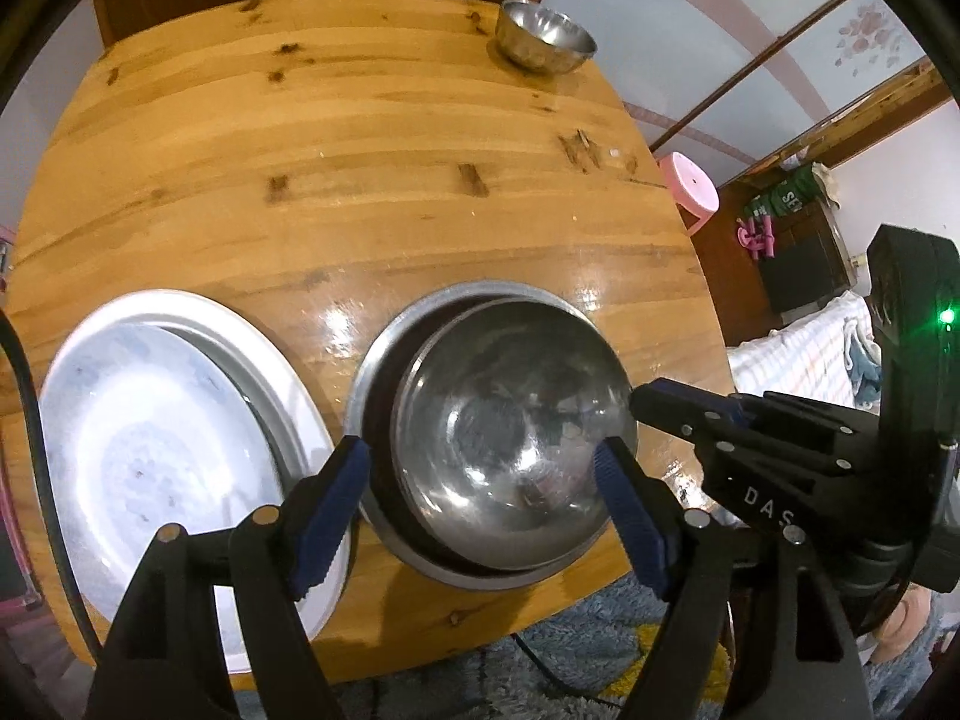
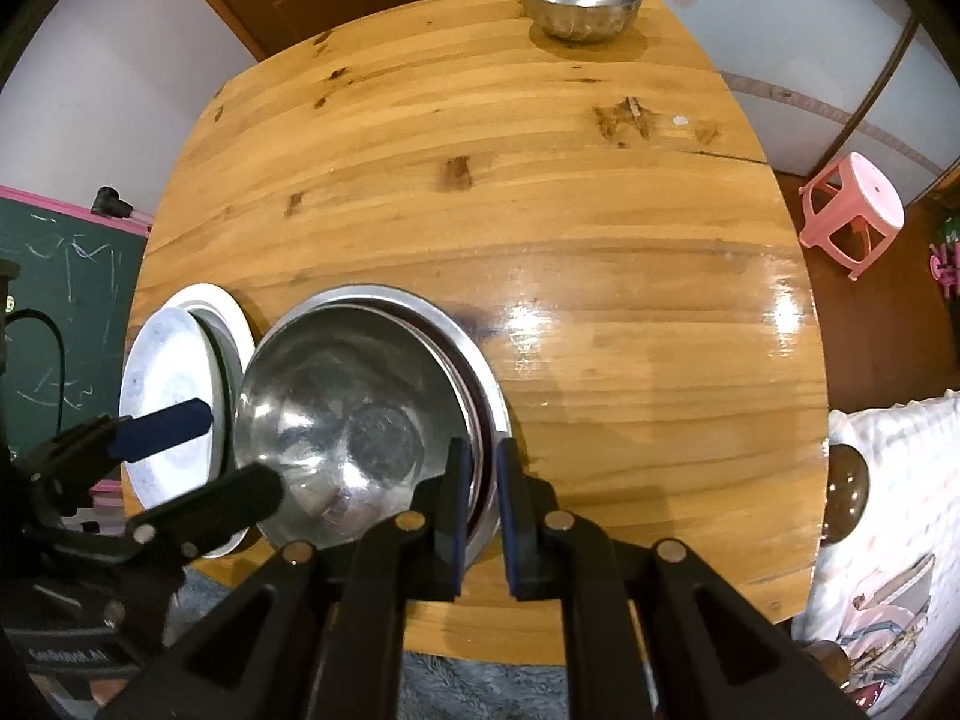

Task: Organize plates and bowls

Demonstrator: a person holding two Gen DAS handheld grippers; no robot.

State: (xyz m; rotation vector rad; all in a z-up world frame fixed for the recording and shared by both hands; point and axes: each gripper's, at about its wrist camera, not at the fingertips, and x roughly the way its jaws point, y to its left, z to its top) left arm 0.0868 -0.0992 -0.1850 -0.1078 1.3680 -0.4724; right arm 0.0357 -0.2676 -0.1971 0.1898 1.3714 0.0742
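Note:
A large steel bowl (image 1: 510,438) (image 2: 348,426) sits tilted inside a wider steel bowl (image 1: 384,354) (image 2: 480,348) at the table's near edge. My right gripper (image 2: 480,516) is shut on the right rim of the bowls; it shows in the left wrist view (image 1: 636,414). My left gripper (image 1: 486,480) is open, its fingers straddling the near part of the bowl; it also shows in the right wrist view (image 2: 204,450). Two stacked white plates (image 1: 162,438) (image 2: 174,396) lie to the left. A small steel bowl (image 1: 543,36) (image 2: 579,3) stands at the far edge.
The round wooden table (image 1: 372,192) (image 2: 540,228) carries all the dishes. A pink stool (image 2: 852,213) stands on the floor to the right. A green chalkboard (image 2: 60,300) is on the left. A grey rug (image 1: 540,654) lies under the table's near edge.

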